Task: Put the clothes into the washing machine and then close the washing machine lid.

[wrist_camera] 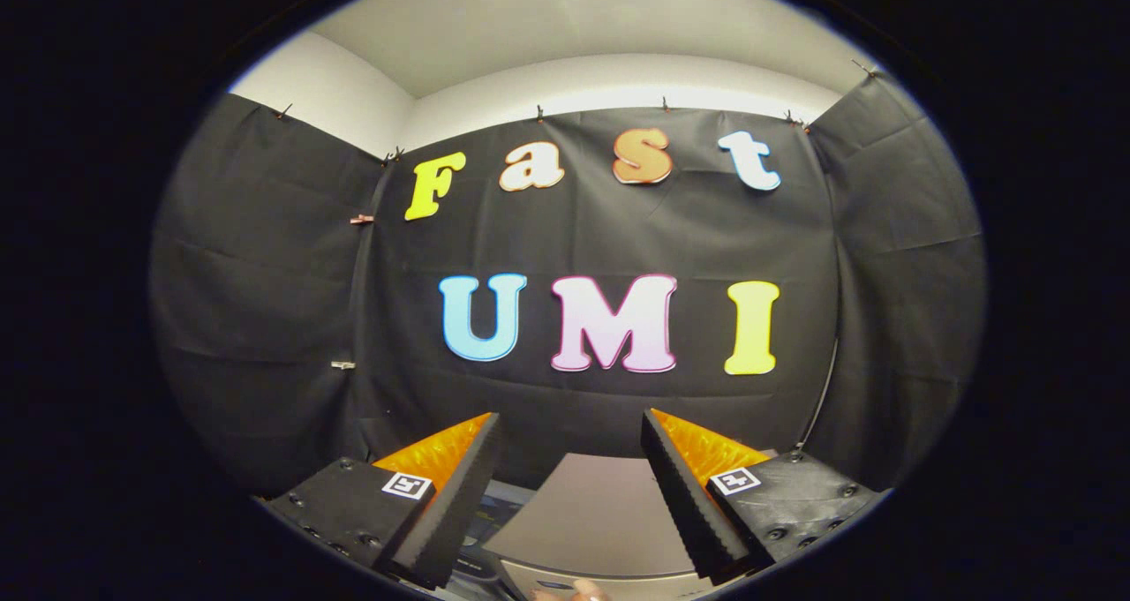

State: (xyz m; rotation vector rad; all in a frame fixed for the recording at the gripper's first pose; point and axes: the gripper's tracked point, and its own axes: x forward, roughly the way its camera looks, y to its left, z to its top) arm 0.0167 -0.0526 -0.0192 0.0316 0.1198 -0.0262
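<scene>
My gripper [569, 429] is held level and open, with nothing between its fingers. Below and just ahead of the fingers lies the grey top of the washing machine [593, 517], seen from above; its flat lid panel looks to be down, though I cannot tell for sure. A small pale bit, perhaps a fingertip or cloth [578, 590], shows at the machine's near edge, too small to identify. No clothes are recognisable.
The booth's black cloth wall [265, 301] hangs close behind the machine and wraps round both sides. A thin cable [821, 398] runs down the wall at the right. White room walls and ceiling show above the cloth.
</scene>
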